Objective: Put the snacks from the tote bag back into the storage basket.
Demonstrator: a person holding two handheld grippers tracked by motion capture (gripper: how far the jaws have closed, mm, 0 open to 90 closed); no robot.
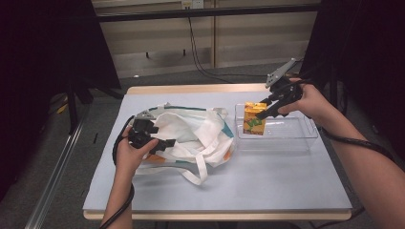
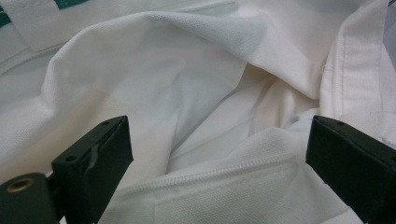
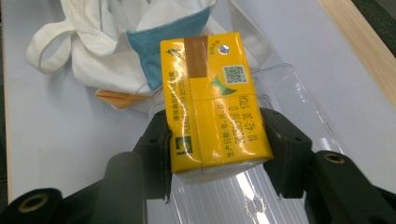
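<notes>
Your right gripper (image 1: pixel 265 108) has its fingers clamped on the yellow carton (image 3: pixel 212 102), at the left end of the clear tray (image 1: pixel 291 136), right of the white tote bag (image 1: pixel 191 136). Your left gripper (image 1: pixel 165 143) rests at the bag's mouth, fingers spread apart, gripping nothing. You're likely mid-transfer: next, carry the carton left into the bag.

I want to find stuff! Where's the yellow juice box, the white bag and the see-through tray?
yellow juice box (image 3: pixel 212 105), right gripper view, on its top face.
white bag (image 1: pixel 191 131), high view, on its crumpled cloth middle.
see-through tray (image 1: pixel 291 130), high view, on its bare floor.
</notes>
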